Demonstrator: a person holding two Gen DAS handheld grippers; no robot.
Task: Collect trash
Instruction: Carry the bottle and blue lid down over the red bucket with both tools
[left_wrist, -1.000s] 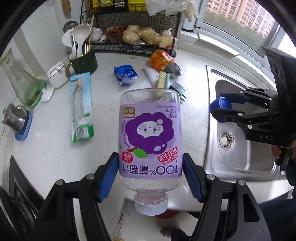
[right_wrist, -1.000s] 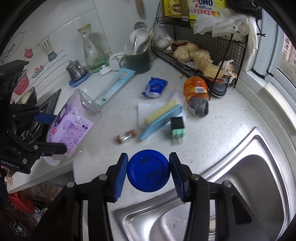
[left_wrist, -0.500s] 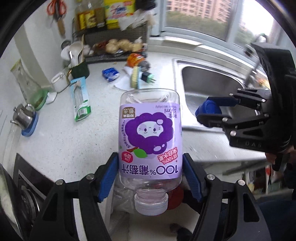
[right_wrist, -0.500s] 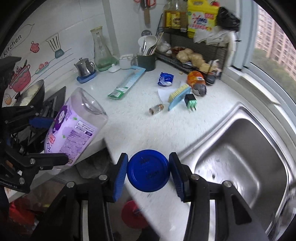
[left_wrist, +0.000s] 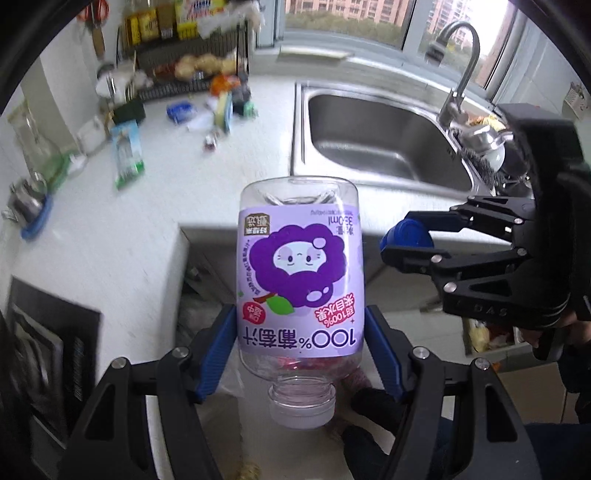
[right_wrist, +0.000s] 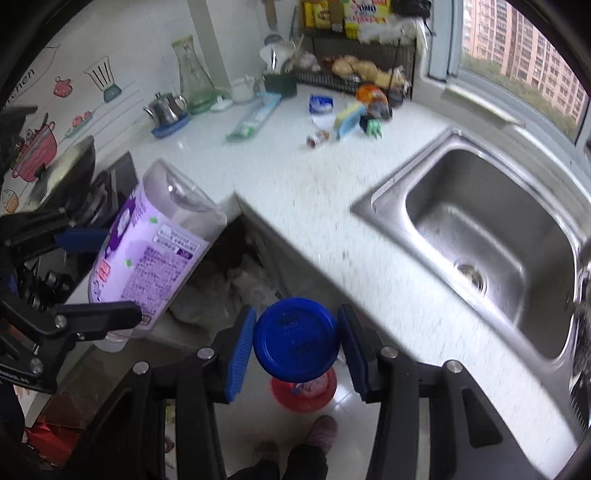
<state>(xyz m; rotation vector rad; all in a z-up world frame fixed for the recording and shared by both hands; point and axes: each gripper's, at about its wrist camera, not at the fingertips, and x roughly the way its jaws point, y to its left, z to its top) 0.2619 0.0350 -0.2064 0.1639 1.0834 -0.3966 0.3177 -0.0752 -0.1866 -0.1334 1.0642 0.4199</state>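
- Nearest, in the left wrist view: left gripper (left_wrist: 301, 347) clamped on a purple juice bottle (left_wrist: 299, 280) — blue pads pressed to both sides of the label, cap end turned back toward the camera, clear bottom pointing away along the fingers.
- Long way of the bottle: same line as the fingers, tipped down toward the floor.
- Nearest, in the right wrist view: right gripper (right_wrist: 295, 345) closed on a round blue lid (right_wrist: 296, 339), flat face up to the camera, one pad touching each edge.
- Just under the blue lid, down on the floor: a red bin (right_wrist: 304, 391), only its rim and a bit of stuff inside showing. Two feet in slippers close by at the bottom edge.
- The thing that matters most for the drop — red bin sits right below the right gripper, and off to the right of the bottle. So, as a guess, right hand nearer and ready to let go first; left hand needs to slide over toward it.
- A bit farther: edge of the white counter (right_wrist: 295, 192), both hands held out past it over the floor.
- Farther right: steel sink (right_wrist: 491, 236), nothing big in it.
- Far back on the counter, more bits to pick up maybe: a blue packet (right_wrist: 320, 103), a long green-and-white wrapper (right_wrist: 255, 116), a tiny brown bottle (right_wrist: 317, 138). All well apart from both hands, blurry.
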